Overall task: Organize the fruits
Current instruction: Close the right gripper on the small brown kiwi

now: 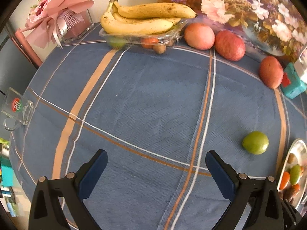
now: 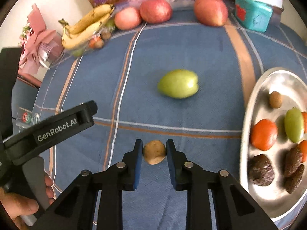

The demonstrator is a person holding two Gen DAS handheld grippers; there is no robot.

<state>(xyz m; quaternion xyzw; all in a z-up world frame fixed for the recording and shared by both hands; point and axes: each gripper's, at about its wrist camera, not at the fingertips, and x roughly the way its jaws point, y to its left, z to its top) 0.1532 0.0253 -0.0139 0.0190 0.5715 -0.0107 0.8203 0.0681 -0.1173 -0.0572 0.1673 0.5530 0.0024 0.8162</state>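
Observation:
My right gripper [image 2: 154, 149] is shut on a small round brown fruit [image 2: 154, 154], held above the blue checked tablecloth. A green fruit [image 2: 178, 83] lies on the cloth ahead of it; it also shows in the left wrist view [image 1: 255, 142]. A silver plate [image 2: 249, 115] at the right holds small fruits: orange, green, brown and dark ones. My left gripper [image 1: 156, 164] is open and empty over the cloth. A clear tray [image 1: 122, 35] at the back holds bananas [image 1: 142, 19] and small fruits.
Three red apples [image 1: 199, 36] [image 1: 229, 45] [image 1: 271, 71] line the back edge by a flower painting. A teal box [image 1: 292, 82] sits at the back right. A pink bouquet [image 1: 55, 15] stands at the back left, and a clear glass mug [image 1: 17, 107] at the left edge.

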